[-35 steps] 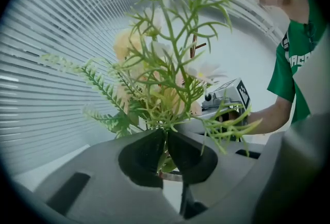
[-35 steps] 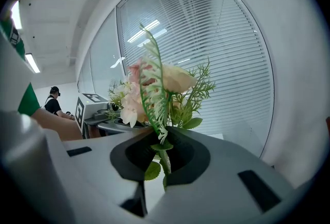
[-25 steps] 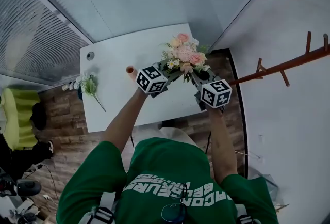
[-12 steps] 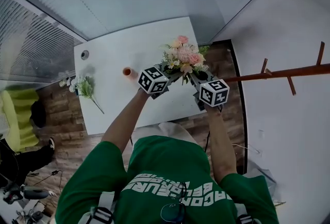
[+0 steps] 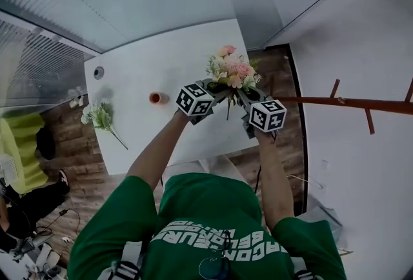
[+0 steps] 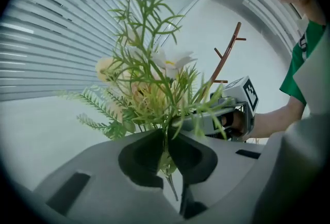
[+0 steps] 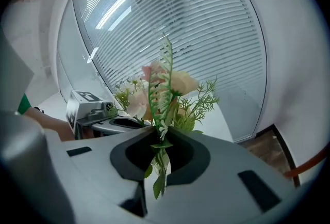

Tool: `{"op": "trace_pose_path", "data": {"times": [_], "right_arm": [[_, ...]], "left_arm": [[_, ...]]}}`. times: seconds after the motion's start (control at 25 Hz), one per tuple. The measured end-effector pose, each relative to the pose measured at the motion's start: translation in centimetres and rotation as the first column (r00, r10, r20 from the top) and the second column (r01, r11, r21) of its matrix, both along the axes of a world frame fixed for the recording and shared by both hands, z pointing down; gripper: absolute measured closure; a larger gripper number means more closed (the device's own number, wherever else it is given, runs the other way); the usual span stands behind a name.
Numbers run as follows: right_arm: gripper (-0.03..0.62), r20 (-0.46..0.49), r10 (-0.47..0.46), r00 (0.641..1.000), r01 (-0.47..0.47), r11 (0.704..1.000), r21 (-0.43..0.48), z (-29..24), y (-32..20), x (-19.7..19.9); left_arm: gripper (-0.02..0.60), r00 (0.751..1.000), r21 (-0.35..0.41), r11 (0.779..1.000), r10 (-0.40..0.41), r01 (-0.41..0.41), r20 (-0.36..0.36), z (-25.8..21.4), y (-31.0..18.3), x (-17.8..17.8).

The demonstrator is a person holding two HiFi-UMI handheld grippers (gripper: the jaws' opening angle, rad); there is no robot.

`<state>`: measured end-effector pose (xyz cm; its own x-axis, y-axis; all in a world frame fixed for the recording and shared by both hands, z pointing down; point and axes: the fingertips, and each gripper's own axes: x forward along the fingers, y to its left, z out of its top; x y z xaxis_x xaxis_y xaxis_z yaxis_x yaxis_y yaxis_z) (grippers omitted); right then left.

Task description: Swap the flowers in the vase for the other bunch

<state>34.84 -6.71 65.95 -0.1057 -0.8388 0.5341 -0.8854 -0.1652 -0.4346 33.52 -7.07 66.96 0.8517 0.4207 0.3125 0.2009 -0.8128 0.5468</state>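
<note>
Left tool (image 5: 215, 89) and right tool (image 5: 241, 98): both clamped tight on the lower stems of the pink bouquet (image 5: 231, 69), one from each side (stems show pinched between each pair of jaws in both gripper views). The bouquet is held upright, blooms uppermost, above the right end of the white surface (image 5: 161, 56). Small orange vase (image 5: 155, 98) stands on the surface, apart from the bouquet. Other bunch (image 5: 98, 117) lies at the surface's left edge.

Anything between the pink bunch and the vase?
Nothing visible. Left tool and right tool hold the pink bunch right of the vase, bare table between. The white bunch lies left of the vase, off that path.
</note>
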Motion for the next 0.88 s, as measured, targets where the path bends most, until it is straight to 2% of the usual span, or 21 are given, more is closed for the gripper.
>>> {"op": "trace_pose_path", "data": {"times": [0.36, 0.88], "right_arm": [[0.554, 0.081, 0.053, 0.995, -0.047, 0.997, -0.066, 4.6, -1.5, 1.9], [0.554, 0.141, 0.098, 0.985, -0.076, 0.985, -0.157, 9.9, -1.5, 2.5]], "left_arm": [[0.548, 0.994, -0.038, 0.998, -0.049, 0.053, 0.097, 4.2, -1.5, 1.4], [0.546, 0.969, -0.086, 0.990, -0.091, 0.113, 0.229, 9.1, -2.1, 1.4]]}}
